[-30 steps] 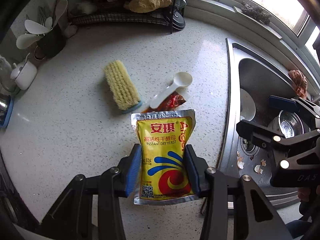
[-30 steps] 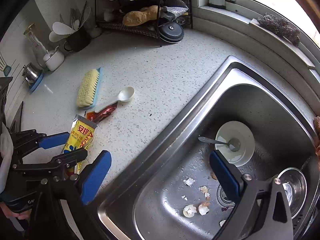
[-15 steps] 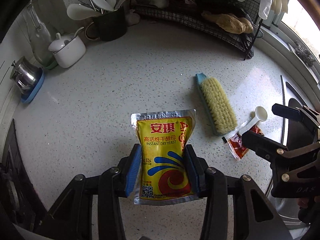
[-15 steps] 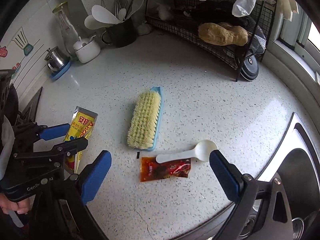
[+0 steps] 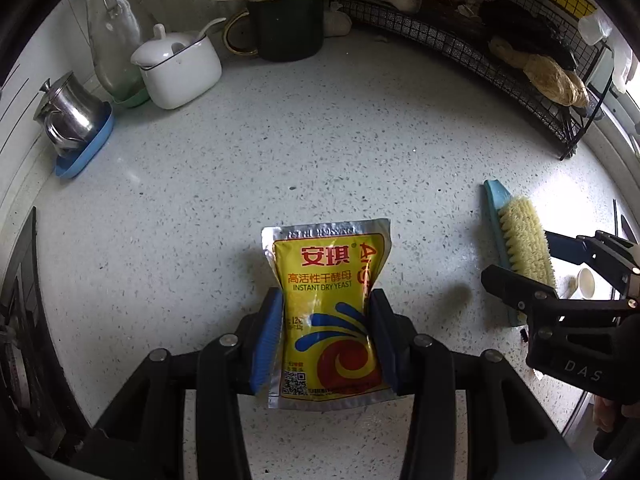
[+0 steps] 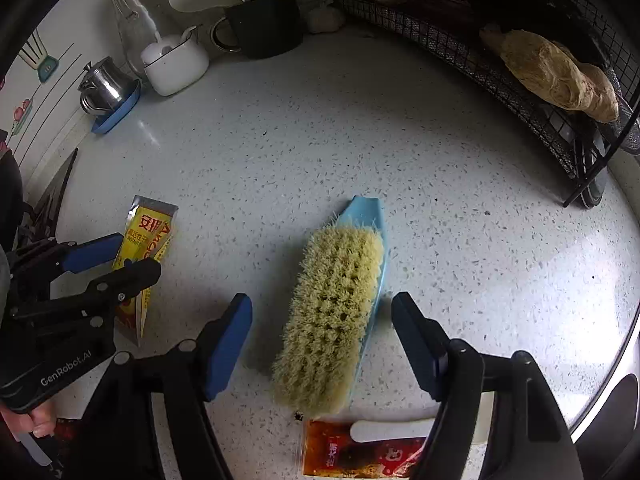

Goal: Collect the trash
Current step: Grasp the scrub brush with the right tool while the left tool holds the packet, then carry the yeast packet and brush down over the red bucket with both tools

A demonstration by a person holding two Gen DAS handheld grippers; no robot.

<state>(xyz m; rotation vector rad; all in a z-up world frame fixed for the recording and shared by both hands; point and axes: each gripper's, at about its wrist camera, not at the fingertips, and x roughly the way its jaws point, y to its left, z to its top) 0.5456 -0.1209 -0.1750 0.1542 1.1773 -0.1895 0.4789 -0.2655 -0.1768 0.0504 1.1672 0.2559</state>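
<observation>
A yellow packet of instant dry yeast (image 5: 330, 312) hangs above the speckled counter, with my left gripper (image 5: 326, 344) shut on its lower half. The right wrist view shows the same packet (image 6: 146, 248) and left gripper (image 6: 116, 258) at the left. My right gripper (image 6: 322, 344) hovers over a scrubbing brush (image 6: 334, 312) with yellow bristles and a blue back. Its jaws are closing, the brush lies between them, and the pads do not touch it. A red sauce sachet (image 6: 360, 454) lies just below the brush, under a white plastic spoon (image 6: 392, 428).
At the back stand a dark mug of utensils (image 5: 288, 20), a white lidded pot (image 5: 176, 68), a glass bottle (image 5: 116, 28) and a steel jug (image 5: 68, 116) on a blue dish. A black wire rack (image 6: 540, 64) holds cloths at the right. The sink rim (image 6: 612, 392) shows at far right.
Both grippers have swung left from the sink over the counter. The right gripper's jaws have narrowed and now straddle the brush. The left gripper still holds the yeast packet.
</observation>
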